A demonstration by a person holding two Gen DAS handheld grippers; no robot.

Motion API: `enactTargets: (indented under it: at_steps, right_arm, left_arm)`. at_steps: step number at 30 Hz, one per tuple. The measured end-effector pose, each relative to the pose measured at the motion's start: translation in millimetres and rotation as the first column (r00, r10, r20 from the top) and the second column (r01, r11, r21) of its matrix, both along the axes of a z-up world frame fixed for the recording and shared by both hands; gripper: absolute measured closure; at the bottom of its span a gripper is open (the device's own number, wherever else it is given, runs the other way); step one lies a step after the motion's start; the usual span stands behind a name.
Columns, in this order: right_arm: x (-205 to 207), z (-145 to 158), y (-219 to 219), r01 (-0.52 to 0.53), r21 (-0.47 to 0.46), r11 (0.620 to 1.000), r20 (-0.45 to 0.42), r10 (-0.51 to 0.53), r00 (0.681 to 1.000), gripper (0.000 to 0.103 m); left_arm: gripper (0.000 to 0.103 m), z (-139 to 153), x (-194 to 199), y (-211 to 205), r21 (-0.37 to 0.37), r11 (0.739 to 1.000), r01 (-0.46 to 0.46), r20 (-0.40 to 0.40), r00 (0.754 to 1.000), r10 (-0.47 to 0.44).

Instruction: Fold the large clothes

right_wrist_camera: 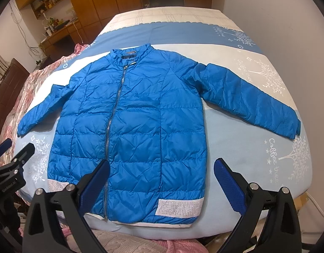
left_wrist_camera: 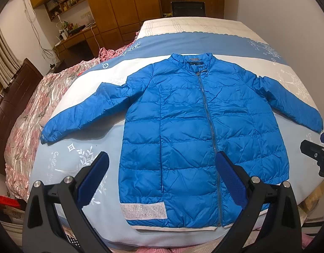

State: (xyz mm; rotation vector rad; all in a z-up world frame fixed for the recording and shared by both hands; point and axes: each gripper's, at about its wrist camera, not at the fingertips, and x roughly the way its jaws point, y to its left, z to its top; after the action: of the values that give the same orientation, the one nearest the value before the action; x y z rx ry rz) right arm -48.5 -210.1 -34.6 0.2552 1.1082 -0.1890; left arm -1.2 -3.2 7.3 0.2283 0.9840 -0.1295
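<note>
We're looking down on a blue padded jacket (left_wrist_camera: pixel 183 126) spread flat, front up, on the bed (left_wrist_camera: pixel 82 154), zipped from hem to collar, with the collar pointing to twelve o'clock and the hem at six. Both sleeves (right_wrist_camera: pixel 252 103) are thrown out wide, one toward nine o'clock, the other toward three, cuffs angling slightly down. A white sparkly patch (left_wrist_camera: pixel 144 211) sits on the hem at each front corner. Our left gripper (left_wrist_camera: pixel 162 164) hangs above the hem with its blue-padded fingers (left_wrist_camera: pixel 94 172) spread wide, holding nothing, framing the lower left panel of the jacket and the zip. Our right gripper (right_wrist_camera: pixel 162 168) is likewise parted wide and empty, poised over the hem, one finger over the zip, the other over bare bedcover at about four o'clock. Each gripper peeks into the other's view at the edge. A pink floral quilt (left_wrist_camera: pixel 27 113) bunches along the bed at nine o'clock, wooden cabinets (left_wrist_camera: pixel 117 4) beyond at twelve.
</note>
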Motion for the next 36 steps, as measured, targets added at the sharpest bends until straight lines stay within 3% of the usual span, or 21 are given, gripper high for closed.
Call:
enactTargets:
  at_steps: [36]
  right_arm:
    - [2.2, -1.0, 1.6, 0.001, -0.002, 1.0, 0.002, -0.001, 1.0, 0.004]
  left_arm:
    - [0.003, -1.0, 2.7, 1.6, 0.005, 1.0, -0.006, 0.008, 1.0, 0.006]
